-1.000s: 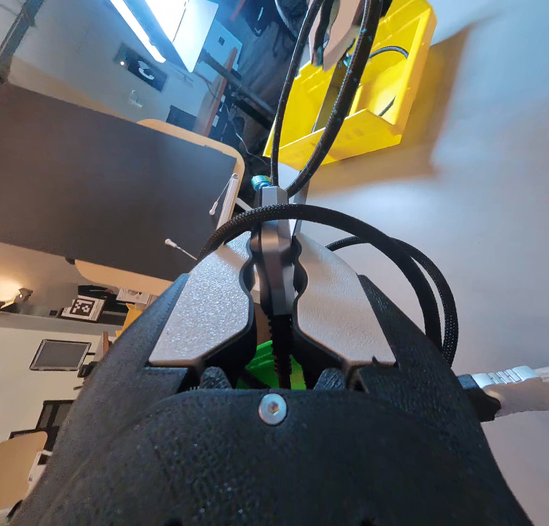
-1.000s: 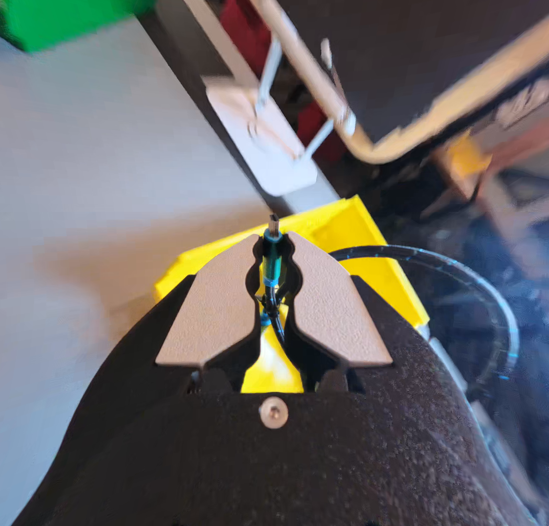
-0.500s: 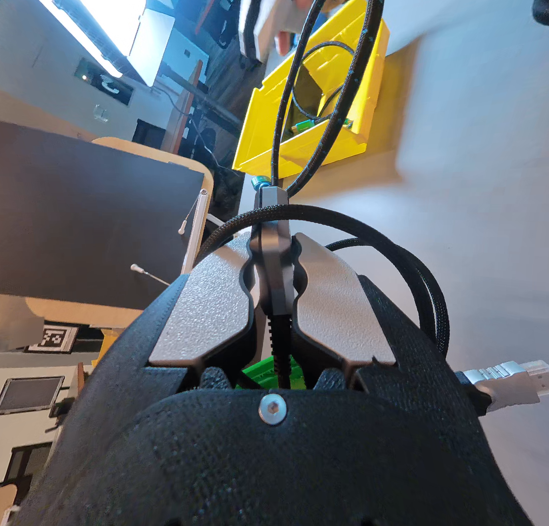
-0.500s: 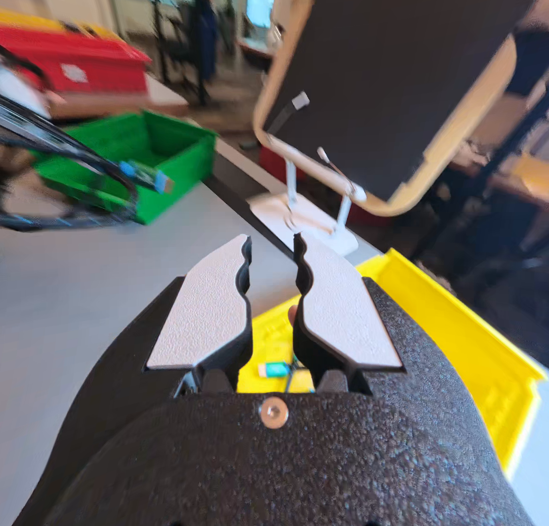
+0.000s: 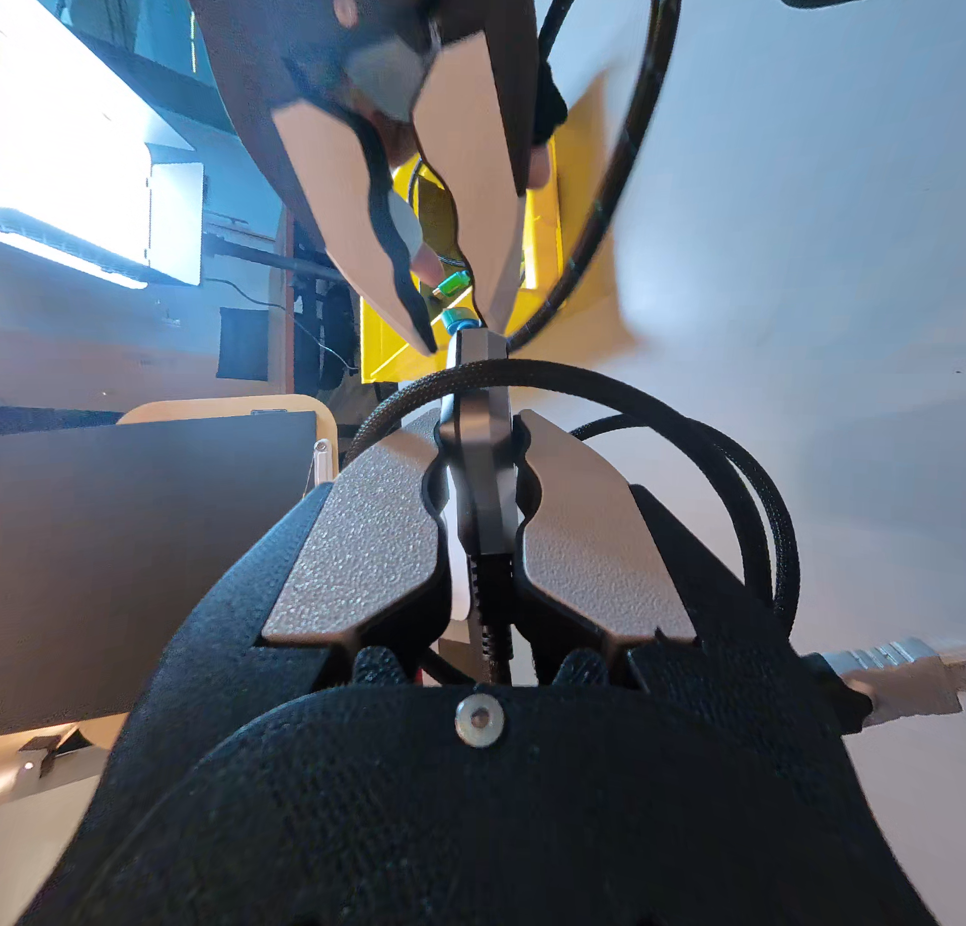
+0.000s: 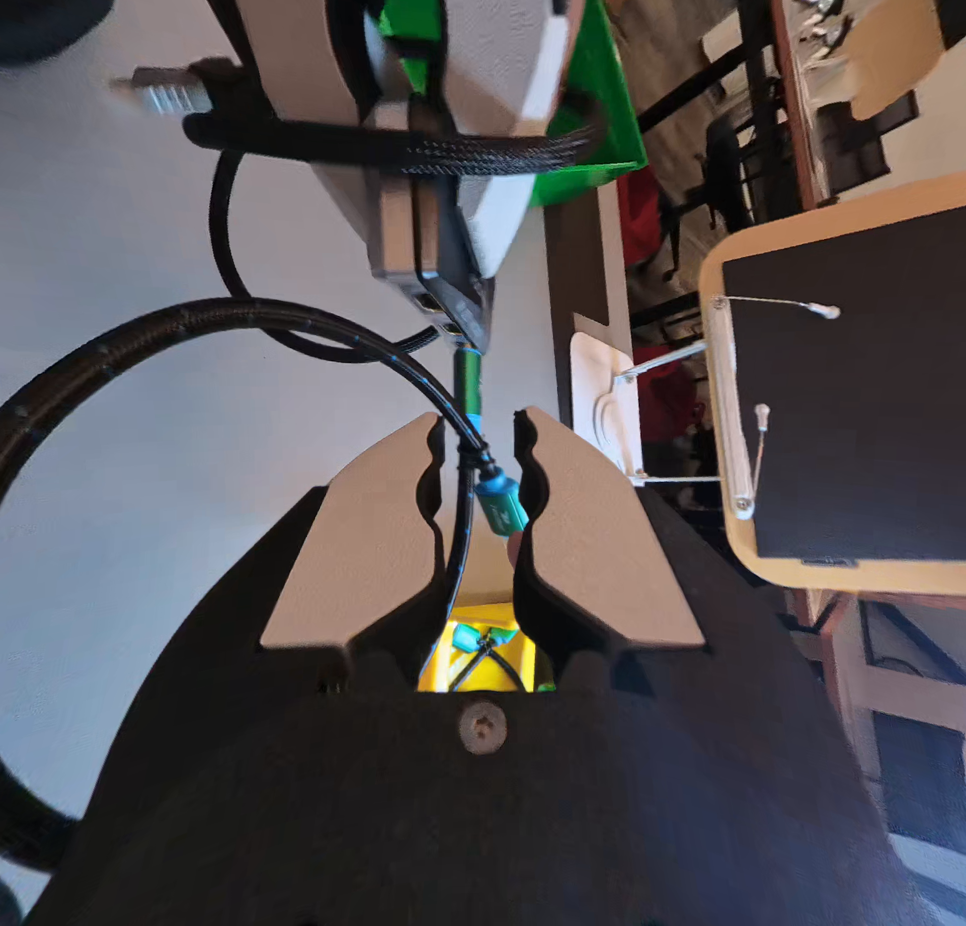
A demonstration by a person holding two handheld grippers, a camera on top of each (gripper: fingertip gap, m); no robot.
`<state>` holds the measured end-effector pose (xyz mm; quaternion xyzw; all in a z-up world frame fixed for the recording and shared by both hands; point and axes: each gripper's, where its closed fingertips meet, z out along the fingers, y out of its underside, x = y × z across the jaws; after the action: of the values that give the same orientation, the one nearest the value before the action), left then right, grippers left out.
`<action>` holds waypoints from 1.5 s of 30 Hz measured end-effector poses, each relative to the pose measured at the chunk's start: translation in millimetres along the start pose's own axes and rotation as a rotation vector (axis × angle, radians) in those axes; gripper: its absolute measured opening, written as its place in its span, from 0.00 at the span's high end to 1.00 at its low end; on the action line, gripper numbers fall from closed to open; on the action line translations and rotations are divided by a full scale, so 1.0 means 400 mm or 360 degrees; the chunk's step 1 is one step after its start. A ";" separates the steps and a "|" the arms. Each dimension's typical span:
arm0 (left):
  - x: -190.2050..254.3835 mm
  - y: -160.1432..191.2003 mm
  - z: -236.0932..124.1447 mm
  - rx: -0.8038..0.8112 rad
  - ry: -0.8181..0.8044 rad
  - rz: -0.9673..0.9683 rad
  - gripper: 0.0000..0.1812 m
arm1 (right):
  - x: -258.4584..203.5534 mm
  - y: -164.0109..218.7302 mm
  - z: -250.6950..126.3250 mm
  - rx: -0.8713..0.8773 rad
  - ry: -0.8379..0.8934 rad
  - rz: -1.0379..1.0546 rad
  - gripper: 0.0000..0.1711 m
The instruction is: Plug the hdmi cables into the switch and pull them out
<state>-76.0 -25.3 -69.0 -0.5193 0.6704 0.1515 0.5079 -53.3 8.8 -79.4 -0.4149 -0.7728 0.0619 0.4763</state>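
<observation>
Right gripper [image 6: 478, 425] now opens around switch's [image 6: 444, 278] green plug [image 6: 467, 383].

The HDMI switch [image 5: 478, 475] is a slim grey metal block, held edge-on above the white table. Its port end [image 6: 444, 305] faces outward, showing sockets. A green-shelled connector [image 6: 467, 386] is seated in one socket and points straight away from the switch. Its thin black cable [image 6: 292, 320] with blue flecks curves off in a wide loop. A thicker braided black cable [image 5: 653, 414] arcs across the switch body and ends in a silver plug [image 5: 899, 676], unconnected.
</observation>
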 end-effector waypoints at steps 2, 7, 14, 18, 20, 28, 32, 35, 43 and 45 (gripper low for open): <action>0.004 0.001 0.005 -0.0041 -0.0004 0.0042 0.88 | -0.014 -0.001 0.026 -0.0025 0.0016 -0.0076 0.84; 0.006 -0.002 0.007 -0.0004 0.0009 0.0012 0.88 | -0.015 -0.001 0.060 -0.0105 0.0148 -0.0261 0.92; 0.020 0.040 0.013 -0.0085 0.0107 -0.0078 0.88 | -0.033 0.010 0.075 -0.0128 0.0051 -0.0233 0.92; 0.029 0.076 0.029 -0.0102 0.0161 -0.0167 0.88 | -0.040 0.020 0.061 -0.0170 -0.0029 -0.0221 0.92; 0.037 0.075 0.036 -0.0120 0.0198 -0.0175 0.88 | -0.048 0.026 0.058 -0.0208 -0.0064 -0.0228 0.92; 0.050 0.092 0.073 -0.0269 0.0200 -0.0172 0.87 | -0.053 0.061 0.053 -0.0376 -0.0069 -0.0265 0.93; 0.042 0.081 0.086 -0.0287 0.0181 -0.0188 0.87 | -0.044 0.074 0.037 -0.0372 -0.0089 -0.0228 0.93; 0.047 0.080 0.098 -0.0243 0.0210 -0.0241 0.87 | -0.050 0.076 0.025 -0.0374 -0.0129 -0.0198 0.93; 0.060 0.080 0.113 -0.0174 0.0291 -0.0355 0.87 | -0.059 0.078 0.016 -0.0268 -0.0238 -0.0081 0.93; 0.064 0.076 0.112 -0.0151 0.0313 -0.0377 0.87 | -0.064 0.077 0.016 -0.0258 -0.0258 -0.0066 0.93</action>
<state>-77.2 6.1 -120.1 -0.6304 0.6430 0.0704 0.4292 -35.0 12.8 -115.4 -0.4297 -0.8196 0.0226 0.3781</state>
